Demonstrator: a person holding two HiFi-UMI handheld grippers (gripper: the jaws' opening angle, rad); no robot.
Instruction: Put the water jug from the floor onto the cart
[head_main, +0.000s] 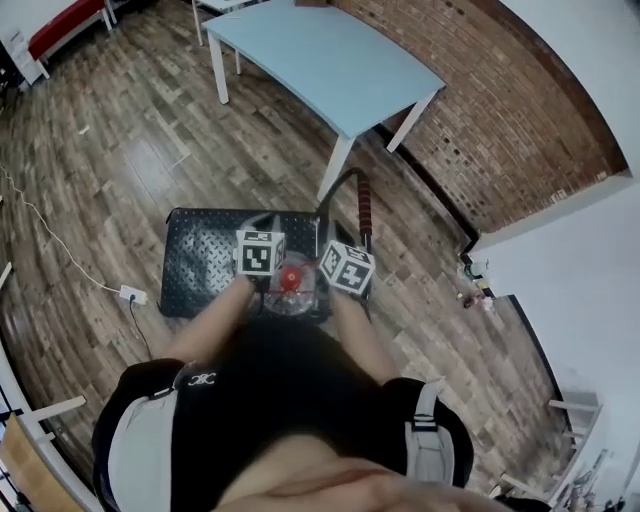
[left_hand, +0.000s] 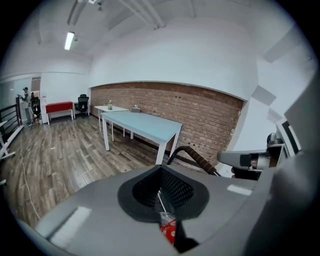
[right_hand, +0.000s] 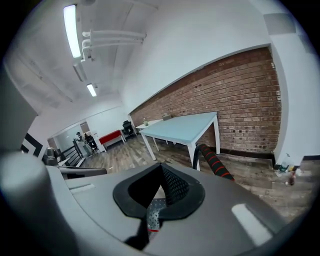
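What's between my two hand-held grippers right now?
The water jug, red-capped, above the near edge of the cart; the head view shows it.

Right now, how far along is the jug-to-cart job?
Done: the water jug is gripped, with the left gripper and right gripper both shut on it, red and clear plastic pinched between their jaws. In hand: the jug sits between them above the near edge of the cart; whether it already rests there I cannot tell. Left: set it fully on the cart and release.
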